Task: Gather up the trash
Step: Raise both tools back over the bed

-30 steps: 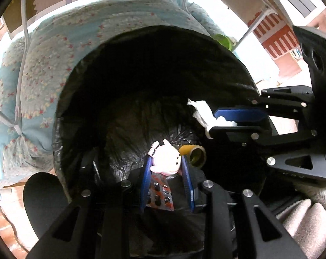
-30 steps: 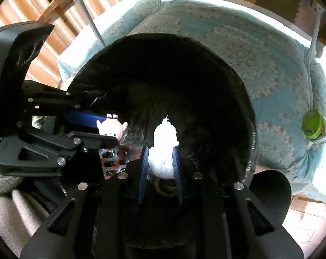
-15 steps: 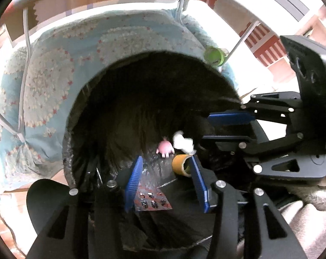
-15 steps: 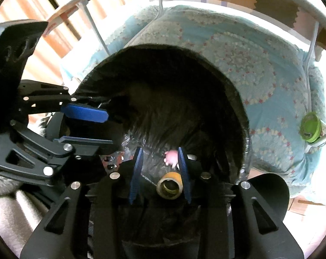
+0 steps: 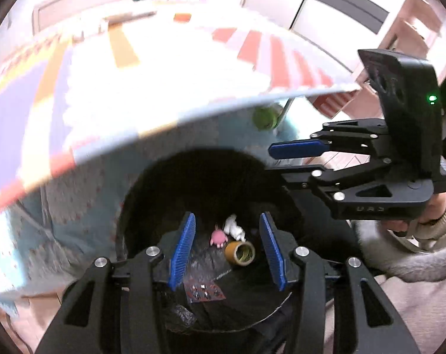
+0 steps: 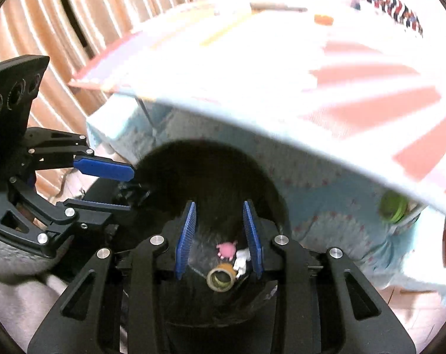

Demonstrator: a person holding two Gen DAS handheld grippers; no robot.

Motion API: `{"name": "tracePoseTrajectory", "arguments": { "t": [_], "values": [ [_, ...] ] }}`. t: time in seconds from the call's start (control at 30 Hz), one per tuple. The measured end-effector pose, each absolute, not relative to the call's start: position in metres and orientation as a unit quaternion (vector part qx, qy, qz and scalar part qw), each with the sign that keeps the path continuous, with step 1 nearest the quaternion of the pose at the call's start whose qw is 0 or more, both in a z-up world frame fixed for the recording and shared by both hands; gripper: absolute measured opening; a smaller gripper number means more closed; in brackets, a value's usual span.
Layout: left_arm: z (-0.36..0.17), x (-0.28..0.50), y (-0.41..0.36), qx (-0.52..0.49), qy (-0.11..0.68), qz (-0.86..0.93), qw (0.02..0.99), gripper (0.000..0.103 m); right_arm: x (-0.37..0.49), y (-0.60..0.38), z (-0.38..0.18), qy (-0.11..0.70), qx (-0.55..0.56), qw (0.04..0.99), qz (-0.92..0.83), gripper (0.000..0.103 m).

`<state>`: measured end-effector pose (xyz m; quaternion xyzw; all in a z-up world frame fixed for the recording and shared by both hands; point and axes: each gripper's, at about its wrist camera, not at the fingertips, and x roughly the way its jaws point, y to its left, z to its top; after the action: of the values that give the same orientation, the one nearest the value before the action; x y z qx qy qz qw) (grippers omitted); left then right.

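Observation:
A black-lined trash bin (image 5: 140, 200) stands below both grippers; it also shows in the right wrist view (image 6: 170, 165). At its bottom lie a pink toy figure (image 5: 218, 237), a crumpled white tissue (image 5: 234, 227), a tape roll (image 5: 240, 253) and a red blister pack (image 5: 203, 290). The toy (image 6: 226, 249), tissue (image 6: 242, 258) and tape roll (image 6: 221, 277) show in the right wrist view too. My left gripper (image 5: 227, 246) is open and empty above the bin. My right gripper (image 6: 220, 234) is open and empty above it, to the right (image 5: 296, 159).
A table edge with a striped red and white cloth (image 5: 193, 112) crosses above the bin. A light blue patterned cushion (image 6: 326, 194) lies behind the bin. A green cap (image 6: 392, 211) sits by a metal frame. Grey fabric (image 5: 414, 309) is at lower right.
Both grippers opened: the toy fell from the left one, the tissue from the right one, into the bin. Both grippers then rose, so the table edge came into view.

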<state>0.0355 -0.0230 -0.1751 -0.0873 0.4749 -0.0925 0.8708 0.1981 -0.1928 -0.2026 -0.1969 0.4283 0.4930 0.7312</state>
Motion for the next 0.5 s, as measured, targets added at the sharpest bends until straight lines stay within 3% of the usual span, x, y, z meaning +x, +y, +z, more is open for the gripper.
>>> {"name": "tracePoseTrajectory", "arguments": {
  "t": [0.5],
  "values": [
    [-0.089, 0.044, 0.010, -0.071, 0.392, -0.064, 0.915, 0.044, 0.213, -0.195, -0.128, 0.343, -0.184, 0.768, 0.508, 0.033]
  ]
}}
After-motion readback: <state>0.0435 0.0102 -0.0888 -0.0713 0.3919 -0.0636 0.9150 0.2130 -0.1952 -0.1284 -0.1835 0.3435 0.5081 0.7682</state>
